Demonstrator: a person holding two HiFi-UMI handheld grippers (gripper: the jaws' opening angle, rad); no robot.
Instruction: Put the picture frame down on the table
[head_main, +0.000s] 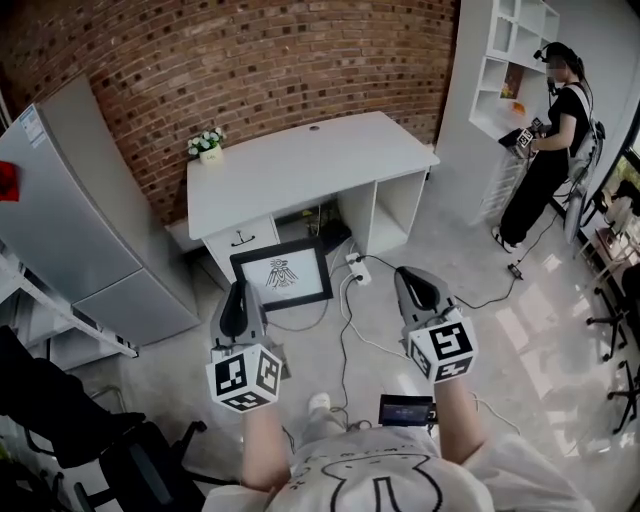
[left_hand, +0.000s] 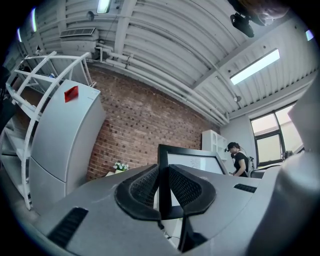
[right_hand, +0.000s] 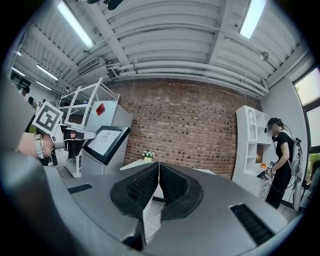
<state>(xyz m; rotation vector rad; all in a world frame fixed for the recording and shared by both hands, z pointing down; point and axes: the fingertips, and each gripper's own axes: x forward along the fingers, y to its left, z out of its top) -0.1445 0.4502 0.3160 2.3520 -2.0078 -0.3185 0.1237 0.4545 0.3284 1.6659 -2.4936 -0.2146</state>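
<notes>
The left gripper (head_main: 240, 288) pinches the flat black-edged picture frame (head_main: 283, 272) up in the air, the right gripper (head_main: 406, 274) is closed on nothing, and next the frame must reach the white wooden table (head_main: 300, 160).

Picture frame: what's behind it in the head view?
A white desk; its drawer front shows just above the frame, which the left gripper holds. The desk's lower part behind it is covered.

Bright, even light from ceiling strips (right_hand: 75, 24) and window (left_hand: 272, 142); glare patches on floor (head_main: 540, 320). Fisheye bending, dark vignetted corners, soft foreground.
</notes>
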